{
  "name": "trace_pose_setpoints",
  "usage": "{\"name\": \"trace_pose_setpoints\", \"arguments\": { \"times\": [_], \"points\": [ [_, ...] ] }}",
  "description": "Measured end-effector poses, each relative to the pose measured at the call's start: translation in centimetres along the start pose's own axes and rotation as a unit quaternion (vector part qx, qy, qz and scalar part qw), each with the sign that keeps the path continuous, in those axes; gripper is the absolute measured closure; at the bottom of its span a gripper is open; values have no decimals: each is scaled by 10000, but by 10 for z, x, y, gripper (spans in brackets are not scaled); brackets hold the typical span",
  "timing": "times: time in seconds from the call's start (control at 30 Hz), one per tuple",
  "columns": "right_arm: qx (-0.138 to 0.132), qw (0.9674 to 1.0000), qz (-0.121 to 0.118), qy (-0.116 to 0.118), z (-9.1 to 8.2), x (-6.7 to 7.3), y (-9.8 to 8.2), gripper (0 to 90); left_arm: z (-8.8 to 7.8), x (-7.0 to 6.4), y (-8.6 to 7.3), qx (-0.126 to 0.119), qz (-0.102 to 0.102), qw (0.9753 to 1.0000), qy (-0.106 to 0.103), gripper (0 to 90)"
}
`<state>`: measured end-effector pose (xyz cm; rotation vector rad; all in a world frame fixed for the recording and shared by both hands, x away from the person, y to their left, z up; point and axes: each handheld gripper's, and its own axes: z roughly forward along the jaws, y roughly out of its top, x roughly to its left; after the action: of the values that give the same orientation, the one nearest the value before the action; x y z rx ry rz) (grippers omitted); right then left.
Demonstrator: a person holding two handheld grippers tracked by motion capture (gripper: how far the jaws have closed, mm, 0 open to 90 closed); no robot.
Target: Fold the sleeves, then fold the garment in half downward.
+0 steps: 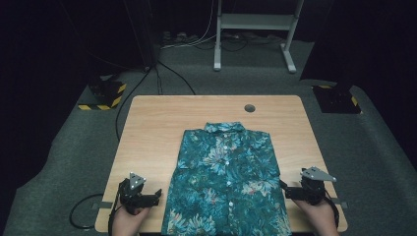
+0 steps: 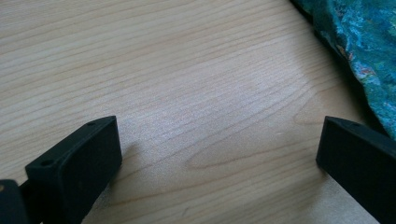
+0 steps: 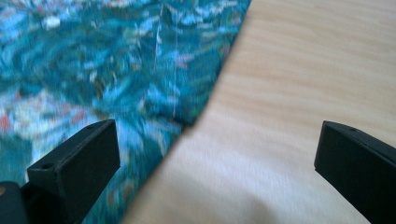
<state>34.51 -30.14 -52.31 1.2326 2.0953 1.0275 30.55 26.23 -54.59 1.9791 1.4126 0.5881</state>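
Fingers of both grippers stand wide apart with nothing between them. Left gripper (image 1: 156, 195) sits just off the left edge of the short-sleeved floral shirt (image 1: 227, 177), near its hem end, held in the person's left hand (image 1: 129, 217); from the left gripper view, its fingers (image 2: 77, 161) hover over bare wood, shirt (image 2: 364, 42) off to the upper right, not touched. Right gripper (image 1: 284, 189) sits at the shirt's right edge, in the person's right hand (image 1: 319, 214); from the right gripper view, one finger (image 3: 79, 158) lies over the fabric, the other over bare tabletop (image 3: 303, 70), and the shirt's edge (image 3: 201, 107) runs between them. Contact with the cloth cannot be told.

Shirt: teal and blue print, buttoned, front up, spread flat on the wooden tabletop (image 1: 152, 128), collar at the far end, hem reaching the near edge. Sleeves folded in along its sides. Round cable hole (image 1: 250, 107) beyond the collar, well apart from it.
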Motion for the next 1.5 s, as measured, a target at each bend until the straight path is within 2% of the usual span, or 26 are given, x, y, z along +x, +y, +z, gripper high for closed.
{"name": "trace_pose_setpoints", "arguments": {
  "times": [0.3,0.33,0.4,0.57,0.9,1.13,1.2,1.33,1.4,1.5],
  "points": [
    [352,9994,-68,35,-7,4,-25,0,0,0,0,-1,2,10000,0,4],
    [514,9986,-112,-6,-6,5,-26,0,0,0,0,0,4,10000,0,4],
    [563,9983,-177,5,-5,6,-26,0,0,0,0,-2,7,10000,0,4],
    [701,9974,-34,130,-2,4,-25,1,0,0,0,1,4,10000,-1,5],
    [665,9976,-57,161,-3,4,-25,2,1,0,1,6,5,10000,2,4],
    [533,9981,74,286,-5,0,-26,2,4,0,5,44,-6,10000,9,4],
    [540,9981,102,295,-5,0,-25,1,5,0,8,99,-11,9999,19,4],
    [431,9986,-61,312,-5,3,-24,2,6,1,14,364,99,9993,-85,4],
    [390,9987,-72,328,-7,4,-23,1,6,2,16,437,77,9990,-98,5],
    [293,9987,-71,414,-12,6,-20,2,8,2,21,581,152,9981,-133,4]
  ]
}}
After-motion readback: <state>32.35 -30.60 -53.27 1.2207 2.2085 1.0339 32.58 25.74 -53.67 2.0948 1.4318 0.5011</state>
